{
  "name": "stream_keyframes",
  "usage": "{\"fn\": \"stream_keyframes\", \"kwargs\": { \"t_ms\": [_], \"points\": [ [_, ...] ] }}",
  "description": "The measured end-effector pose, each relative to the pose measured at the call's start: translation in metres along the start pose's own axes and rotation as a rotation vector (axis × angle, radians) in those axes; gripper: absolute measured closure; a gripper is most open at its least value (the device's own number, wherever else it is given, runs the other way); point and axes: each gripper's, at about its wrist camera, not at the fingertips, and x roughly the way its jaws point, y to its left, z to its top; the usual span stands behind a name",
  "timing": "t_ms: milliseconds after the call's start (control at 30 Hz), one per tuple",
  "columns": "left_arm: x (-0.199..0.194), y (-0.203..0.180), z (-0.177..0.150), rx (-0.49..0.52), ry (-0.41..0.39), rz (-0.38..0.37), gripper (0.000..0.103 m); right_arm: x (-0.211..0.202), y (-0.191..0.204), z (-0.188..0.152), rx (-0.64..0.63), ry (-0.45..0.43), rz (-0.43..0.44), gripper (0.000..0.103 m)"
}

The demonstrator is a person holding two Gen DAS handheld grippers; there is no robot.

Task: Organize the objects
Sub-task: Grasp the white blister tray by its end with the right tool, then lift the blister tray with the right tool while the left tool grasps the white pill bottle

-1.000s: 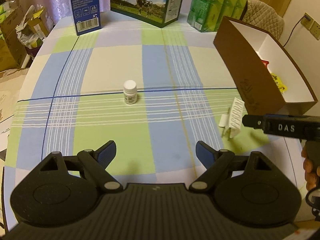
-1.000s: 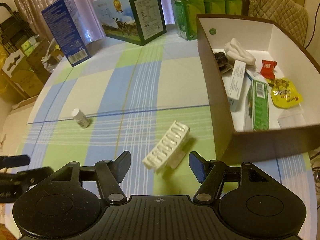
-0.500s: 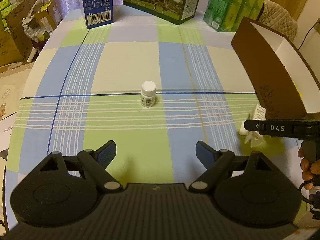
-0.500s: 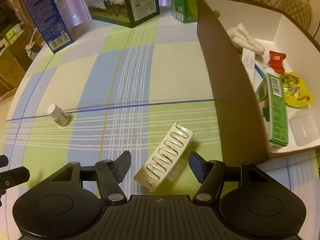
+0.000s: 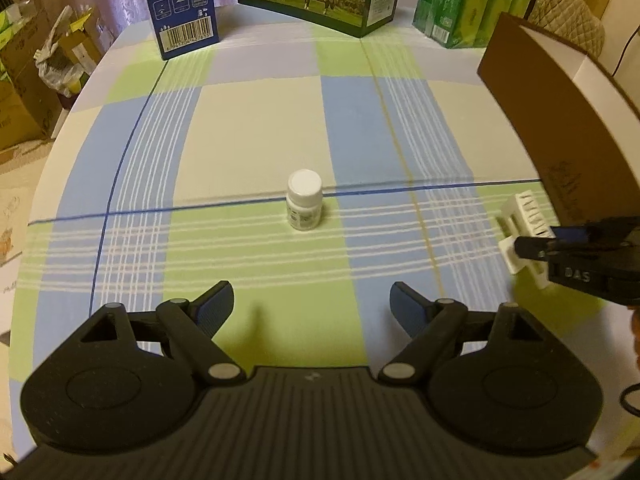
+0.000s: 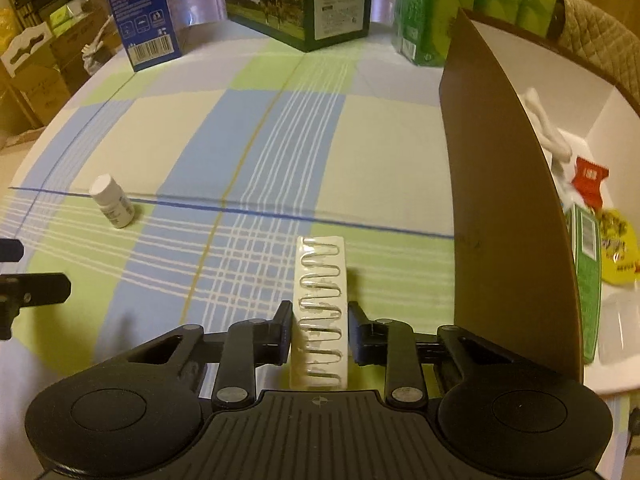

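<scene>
- The right tongs (image 6: 319, 334) are clamped across the near half of a white blister tray (image 6: 321, 312), one finger on each long side; the far half sticks out past the fingertips, unsupported.
- Risk here: the tray looks thin and flexible, so too hard a squeeze may bow it and let it pop free, and too soft a one may let it pivot on the lift.
- The left tongs (image 5: 311, 307) stand wide apart and empty above the bench (image 5: 256, 128).
- Ahead of them, well apart, a small white bottle (image 5: 304, 205) stands upright on the checked cloth.
- It is narrow with a rounded cap; a low or off-centre approach could tip it and send it rolling.
- Just right of the tray rises the brown box (image 6: 504, 208), already holding packets.
- Its near wall is tall and close: a lift that is too low would catch the tray's far end on the rim and knock it out.
</scene>
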Motion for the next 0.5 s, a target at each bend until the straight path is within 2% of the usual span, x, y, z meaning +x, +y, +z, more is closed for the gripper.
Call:
{"fn": "stream_keyframes", "kwargs": {
  "t_ms": [233,500],
  "points": [
    [0.022,0.009,0.023,0.01,-0.022,-0.009,0.046,0.008,-0.005,0.007,0.029,-0.006,0.009,0.078],
    [0.038,0.011,0.046,0.033,-0.048,-0.04,0.058,0.011,-0.008,0.009,0.05,0.011,0.017,0.078]
  ]
}}
